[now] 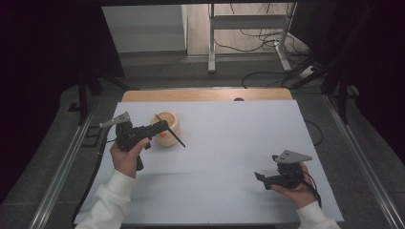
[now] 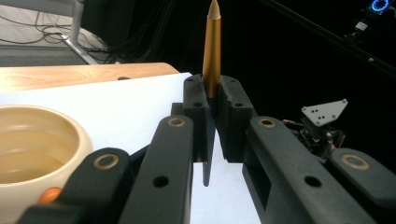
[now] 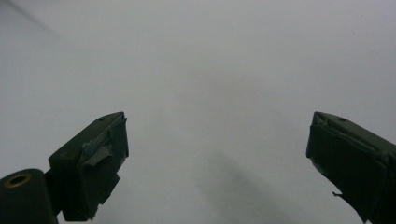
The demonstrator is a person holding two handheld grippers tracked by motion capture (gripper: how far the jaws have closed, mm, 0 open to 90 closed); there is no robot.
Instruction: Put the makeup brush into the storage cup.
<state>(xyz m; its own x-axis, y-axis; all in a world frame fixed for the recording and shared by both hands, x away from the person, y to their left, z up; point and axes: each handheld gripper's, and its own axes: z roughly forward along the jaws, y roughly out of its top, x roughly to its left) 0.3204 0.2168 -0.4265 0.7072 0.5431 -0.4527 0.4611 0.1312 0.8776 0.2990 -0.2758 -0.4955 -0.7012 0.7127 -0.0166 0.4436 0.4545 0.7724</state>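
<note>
My left gripper [image 1: 164, 126] is shut on a thin stick [image 1: 178, 140] with a gold upper half and a black lower half. It hangs just above the table, beside a cream bowl [image 1: 169, 125]. In the left gripper view the stick [image 2: 212, 46] stands upright between the closed jaws of the left gripper [image 2: 212, 100], its pale tip pointing up, and the bowl [image 2: 42, 140] is at the left with something orange [image 2: 49, 195] by its rim. My right gripper [image 1: 261, 178] rests low at the table's right front. Its jaws [image 3: 215, 154] stand wide open over bare white surface, holding nothing.
The white sheet [image 1: 229, 143] covers the table, with a wooden strip [image 1: 205, 94] along its far edge. Metal rails run down both sides. Beyond the table are a desk frame [image 1: 248, 28] and cables on the floor.
</note>
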